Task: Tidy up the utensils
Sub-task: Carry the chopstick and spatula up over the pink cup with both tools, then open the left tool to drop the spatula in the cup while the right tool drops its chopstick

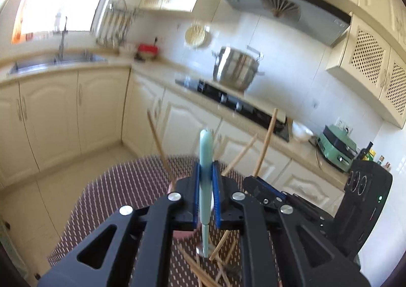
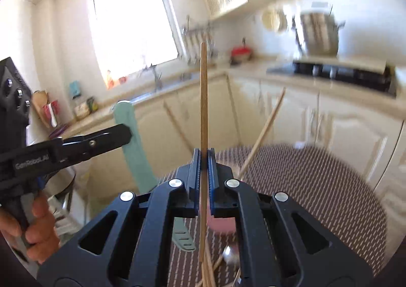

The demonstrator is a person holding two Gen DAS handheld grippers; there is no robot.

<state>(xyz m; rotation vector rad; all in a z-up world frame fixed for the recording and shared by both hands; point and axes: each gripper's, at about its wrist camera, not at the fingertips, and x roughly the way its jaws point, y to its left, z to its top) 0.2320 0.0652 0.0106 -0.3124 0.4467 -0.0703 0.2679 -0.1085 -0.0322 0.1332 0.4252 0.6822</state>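
Black linkage of our left gripper point(image 1: 206, 172) fills the bottom of the left wrist view, blue pads clamped on a mint-green utensil point(image 1: 205, 150). Its long axis stands near upright, crossing the line the fingers point along: the rounded end sticks up above the pads, and a narrower stem hangs below toward the mat. From the right wrist view the same piece looks like a flat slotted tool, maybe a spatula; we can't name it for sure.

Our right gripper point(image 2: 203, 160) is pinched shut on a single wooden chopstick point(image 2: 203, 99), also near vertical. It rises well above the pads and its lower end drops through the linkage toward the pile.

Both held pieces are off the woven mat point(image 1: 106, 185). Loose chopsticks point(image 1: 220, 269) lie scattered flat on it under us, at mixed angles, next to a pink cup point(image 2: 220, 226) sitting just beyond the right fingers. More sticks seem to lean out of or against it; motion blur leaves that unclear.

Key relation, as we judge it: the pink cup sits just below and ahead of both tips, closest to the right gripper, with the left gripper alongside on its left. Both held items are already upright, so little reorientation should be needed if the cup is the holder. We'd call it early, since most sticks are unsorted. Main risk looks like the two long items or the grippers clashing over one small opening.
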